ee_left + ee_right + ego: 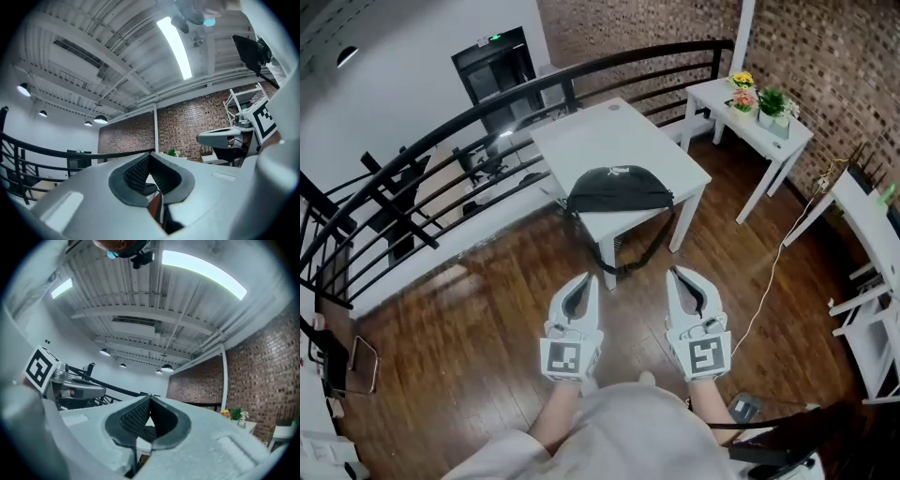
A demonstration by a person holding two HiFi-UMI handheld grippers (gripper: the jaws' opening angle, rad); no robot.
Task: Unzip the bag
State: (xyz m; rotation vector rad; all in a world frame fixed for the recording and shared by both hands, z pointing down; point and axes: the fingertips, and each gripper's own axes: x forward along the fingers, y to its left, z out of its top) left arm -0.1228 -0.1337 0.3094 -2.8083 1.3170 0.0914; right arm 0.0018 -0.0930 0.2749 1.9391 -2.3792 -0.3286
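A black bag (617,190) lies zipped on the near edge of a white table (609,142), its strap (639,255) hanging down toward the floor. My left gripper (590,278) and right gripper (673,273) are held side by side well short of the table, over the wooden floor, tips toward the bag. Both are shut with nothing between the jaws. In the left gripper view the left gripper (150,155) has its jaws touching at the tip, tilted up toward the ceiling. In the right gripper view the right gripper (150,401) looks the same, and the bag shows only as a dark sliver.
A black railing (441,141) curves behind the table. A second white table (787,141) with potted flowers (743,95) stands at the right by a brick wall. A white cable (769,281) runs across the floor at right, near white shelving (872,309).
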